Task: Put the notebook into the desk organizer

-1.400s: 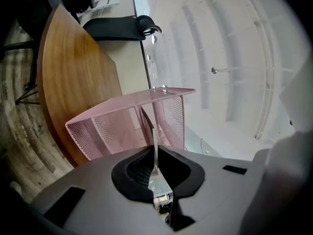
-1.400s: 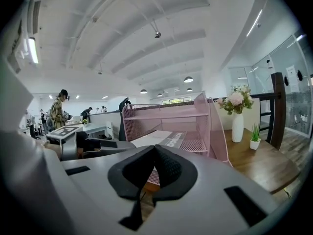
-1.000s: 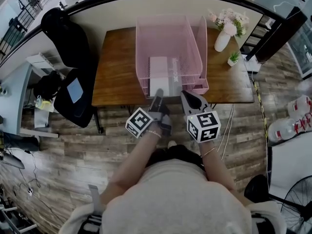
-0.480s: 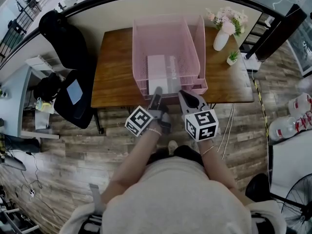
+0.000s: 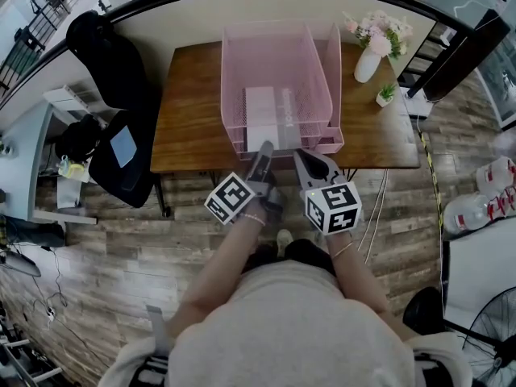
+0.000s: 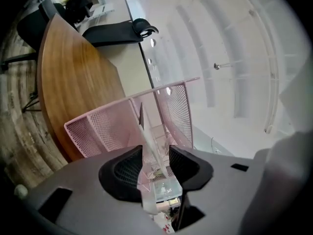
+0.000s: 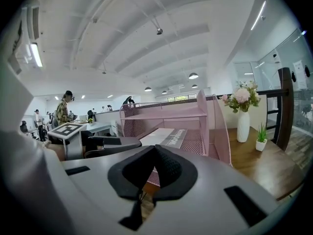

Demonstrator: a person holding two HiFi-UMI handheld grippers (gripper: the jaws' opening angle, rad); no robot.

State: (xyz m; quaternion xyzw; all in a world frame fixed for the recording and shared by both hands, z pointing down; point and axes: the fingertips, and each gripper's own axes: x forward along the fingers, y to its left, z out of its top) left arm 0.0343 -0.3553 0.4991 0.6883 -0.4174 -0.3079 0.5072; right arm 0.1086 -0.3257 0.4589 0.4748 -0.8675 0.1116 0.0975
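1. pink mesh organizer (image 5: 278, 55) stands at the table's (image 5: 189, 111) front edge, toward its right half.
2. the white notebook (image 5: 262, 111) lies flat in its lower tray, near end at the tray's open front.
3. your left gripper (image 5: 263, 150) has just been opening; its jaws stand wide, the notebook's edge between them, pads off it.
4. your right gripper (image 5: 306, 161) is closed and empty, just beside the left.

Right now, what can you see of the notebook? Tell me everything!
The notebook is thin and white-grey, with a strip of dark print along one side. It lies flat on a lower shelf of the pink mesh desk organizer, near edge toward the front. That edge sits between the jaws of the left hand-held gripper, which have just been opening and stand clear of it.
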